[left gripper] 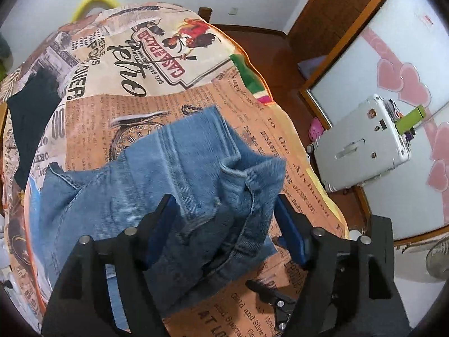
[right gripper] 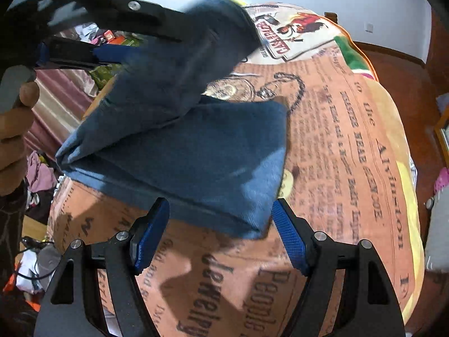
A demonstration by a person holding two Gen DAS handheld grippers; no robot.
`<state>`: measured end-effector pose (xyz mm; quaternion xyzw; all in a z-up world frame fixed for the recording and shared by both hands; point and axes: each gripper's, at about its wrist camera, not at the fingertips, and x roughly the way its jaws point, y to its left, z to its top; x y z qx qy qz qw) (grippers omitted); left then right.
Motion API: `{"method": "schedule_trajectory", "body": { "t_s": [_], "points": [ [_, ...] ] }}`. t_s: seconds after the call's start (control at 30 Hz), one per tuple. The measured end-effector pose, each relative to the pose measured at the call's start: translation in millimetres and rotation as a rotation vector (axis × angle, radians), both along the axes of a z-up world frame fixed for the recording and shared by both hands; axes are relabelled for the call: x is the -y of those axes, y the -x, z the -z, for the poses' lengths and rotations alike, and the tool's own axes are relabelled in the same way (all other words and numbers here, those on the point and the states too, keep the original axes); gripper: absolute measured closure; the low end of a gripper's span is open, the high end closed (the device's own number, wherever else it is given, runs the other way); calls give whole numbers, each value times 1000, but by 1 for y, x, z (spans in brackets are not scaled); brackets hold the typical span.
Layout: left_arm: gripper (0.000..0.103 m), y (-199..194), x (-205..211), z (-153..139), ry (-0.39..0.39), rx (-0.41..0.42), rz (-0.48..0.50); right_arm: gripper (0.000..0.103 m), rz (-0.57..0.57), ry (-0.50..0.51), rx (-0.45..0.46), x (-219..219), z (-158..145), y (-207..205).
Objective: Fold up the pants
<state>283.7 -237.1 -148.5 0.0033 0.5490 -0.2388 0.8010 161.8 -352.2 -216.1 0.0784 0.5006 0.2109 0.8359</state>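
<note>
Blue denim pants (left gripper: 179, 185) lie partly folded on a bed with a newspaper-print blanket (left gripper: 140, 84). My left gripper (left gripper: 224, 205) has its jaws wide apart around a raised bunch of denim by the waistband. In the right wrist view the left gripper (right gripper: 157, 45) sits at the top left, level with the lifted denim flap (right gripper: 179, 64). The folded lower part of the pants (right gripper: 202, 163) rests on the blanket (right gripper: 336, 140). My right gripper (right gripper: 220, 213) is open and empty, just short of the fold's near edge.
A dark garment (left gripper: 31, 118) lies on the bed's left side. A silver suitcase (left gripper: 362, 143) stands right of the bed by a wardrobe with pink hearts (left gripper: 404, 81). Clutter of clothes (right gripper: 39, 174) sits on the floor to the left. The person's hand (right gripper: 14, 129) holds the left gripper.
</note>
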Motion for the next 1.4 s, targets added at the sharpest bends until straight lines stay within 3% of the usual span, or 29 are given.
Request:
{"method": "schedule_trajectory", "body": {
  "t_s": [0.23, 0.37, 0.57, 0.73, 0.8, 0.97, 1.17, 1.4],
  "points": [
    [12, -14, -48, -18, -44, 128, -80, 27, -10, 0, -31, -7, 9, -1],
    [11, -41, -87, -9, -162, 182, -162, 19, -8, 8, -28, -12, 11, -4],
    [10, -99, -143, 38, -346, 142, -261, 18, 12, 32, -37, -13, 15, -13],
    [7, -127, -173, 99, -492, 47, -236, 15, 28, 60, -45, -18, 17, -25],
    [1, -128, -187, 117, -476, 24, -202, 12, 25, 79, -45, -23, 18, -29],
    [0, -98, -223, 116, -423, 75, -183, 12, 20, 126, -31, -34, 20, -46],
    [0, -30, -267, 102, -425, 64, -183, 18, -10, 44, -44, -54, 16, -68],
    [0, 53, -291, 80, -277, 32, -209, 18, -67, 88, 41, -79, -4, -61]
  ]
}}
